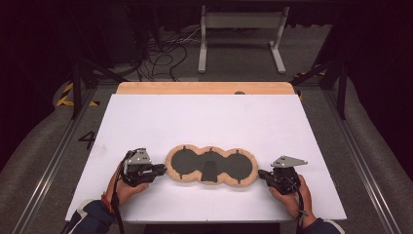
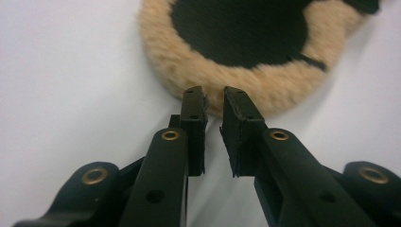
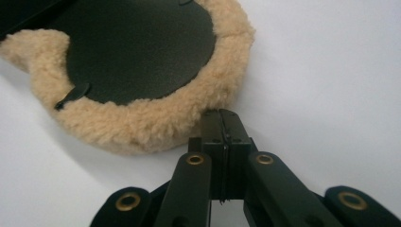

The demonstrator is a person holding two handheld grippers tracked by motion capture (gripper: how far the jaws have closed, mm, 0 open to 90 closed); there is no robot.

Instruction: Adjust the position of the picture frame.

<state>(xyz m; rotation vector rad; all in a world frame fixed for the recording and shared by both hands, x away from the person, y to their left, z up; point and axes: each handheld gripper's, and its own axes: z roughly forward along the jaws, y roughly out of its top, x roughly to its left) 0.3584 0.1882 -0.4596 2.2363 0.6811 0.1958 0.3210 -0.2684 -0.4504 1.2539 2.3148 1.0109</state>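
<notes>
Fleece-edged pad [image 1: 211,165] is being flanked at lower centre of the high view, its long axis running left to right across the white table [image 1: 204,122], with the left gripper [image 2: 215,97] slightly parted at its left rim and the right gripper [image 3: 221,116] pressed together, empty, beside its right rim.

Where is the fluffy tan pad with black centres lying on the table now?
In the high view the fluffy tan pad lies flat on the white table near its front edge, between the left gripper and the right gripper.
</notes>
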